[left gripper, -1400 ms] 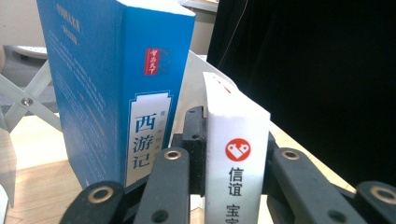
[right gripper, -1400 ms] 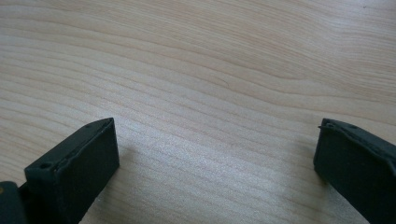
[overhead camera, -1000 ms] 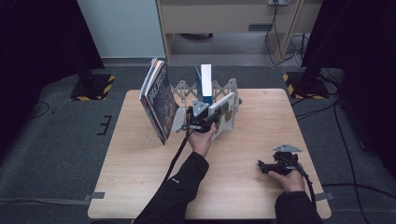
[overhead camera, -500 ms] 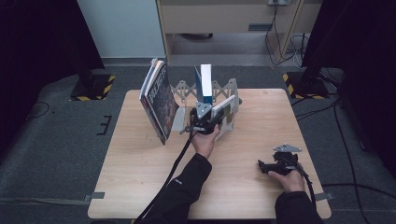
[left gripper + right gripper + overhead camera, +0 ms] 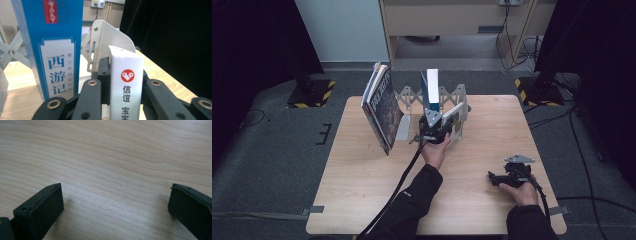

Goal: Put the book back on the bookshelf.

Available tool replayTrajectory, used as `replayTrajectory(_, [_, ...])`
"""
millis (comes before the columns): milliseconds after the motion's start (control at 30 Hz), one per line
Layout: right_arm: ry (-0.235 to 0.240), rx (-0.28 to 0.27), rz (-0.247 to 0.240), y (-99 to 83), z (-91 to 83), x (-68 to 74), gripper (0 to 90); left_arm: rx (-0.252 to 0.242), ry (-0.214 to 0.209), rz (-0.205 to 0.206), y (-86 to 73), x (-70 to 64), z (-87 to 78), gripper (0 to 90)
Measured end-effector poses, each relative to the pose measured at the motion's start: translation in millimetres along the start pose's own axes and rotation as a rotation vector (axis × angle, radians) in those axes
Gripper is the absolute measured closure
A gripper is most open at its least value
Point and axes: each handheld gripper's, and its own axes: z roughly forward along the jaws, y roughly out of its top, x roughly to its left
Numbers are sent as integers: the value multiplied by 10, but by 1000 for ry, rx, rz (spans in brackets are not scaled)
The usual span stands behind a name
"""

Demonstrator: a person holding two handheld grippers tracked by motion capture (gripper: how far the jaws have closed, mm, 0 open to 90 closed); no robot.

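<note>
The left gripper [image 5: 126,82] has its two black jaws pressed against the sides of a slim white book with a red round logo on its spine [image 5: 126,85], which stands tilted in the expanding white metal book rack [image 5: 452,102] at the far middle of the pale wooden table [image 5: 362,180]. Just beside it in the rack stands a taller blue book with a white spine label [image 5: 53,45], upright, and behind the white book rises a rounded white metal end plate [image 5: 110,35] of the rack. Compared with a second ago, the left hand [image 5: 434,152] has eased slightly forward toward the rack, the white book still clamped. The right gripper [image 5: 115,202] rests low near the table's right front corner, jaws spread wide with only bare wood grain between them (nothing held); its position is unchanged. A large dark-covered magazine-like book [image 5: 382,107] leans at the rack's left end, well apart from the gripped book.
</note>
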Motion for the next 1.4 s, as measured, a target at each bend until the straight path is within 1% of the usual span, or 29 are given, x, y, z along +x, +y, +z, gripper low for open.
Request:
replayTrajectory(167, [0, 0, 0, 0, 0, 0, 4, 5, 7, -4, -52, -2, 24, 741])
replayTrajectory(300, [1, 0, -1, 1, 1, 3, 4, 19, 11, 1, -115, 0, 47, 739])
replayTrajectory(433, [1, -2, -2, 1, 3, 5, 4, 7, 3, -5, -164, 8, 28, 735])
replayTrajectory(600, [1, -2, -1, 1, 3, 7, 4, 11, -16, 4, -223, -10, -27, 723])
replayTrajectory(667, [5, 2, -3, 1, 1, 9, 4, 22, -25, 12, -256, -12, -62, 719])
replayTrajectory(800, [4, 2, -3, 1, 1, 11, 4, 46, -38, 14, -333, 3, -133, 720])
replayTrajectory(867, [4, 2, -3, 2, 1, 11, 4, 57, -39, 17, -381, 11, -171, 722])
replayTrajectory(900, [5, 2, -4, 2, 1, 11, 4, 57, -39, 17, -381, 11, -171, 723])
replayTrajectory(933, [4, 2, -3, 2, 1, 11, 4, 67, -36, 16, -425, 19, -208, 724])
replayTrajectory(1000, [6, 4, -4, 2, 0, 11, 4, 80, -29, 14, -455, 30, -240, 728])
replayTrajectory(1133, [7, 4, -3, 4, 1, 17, 4, 106, -30, 10, -507, 52, -286, 730])
replayTrajectory(1200, [8, 4, -4, 4, 1, 17, 4, 127, -31, 11, -542, 65, -307, 731])
replayTrajectory(1267, [8, 4, -4, 4, 1, 18, 4, 136, -36, 3, -574, 80, -324, 732])
replayTrajectory(1300, [9, 3, -6, 3, 2, 18, 4, 132, -38, 2, -581, 82, -333, 732])
replayTrajectory(1400, [8, 2, -6, 3, 3, 20, 4, 151, -43, 4, -565, 82, -343, 730])
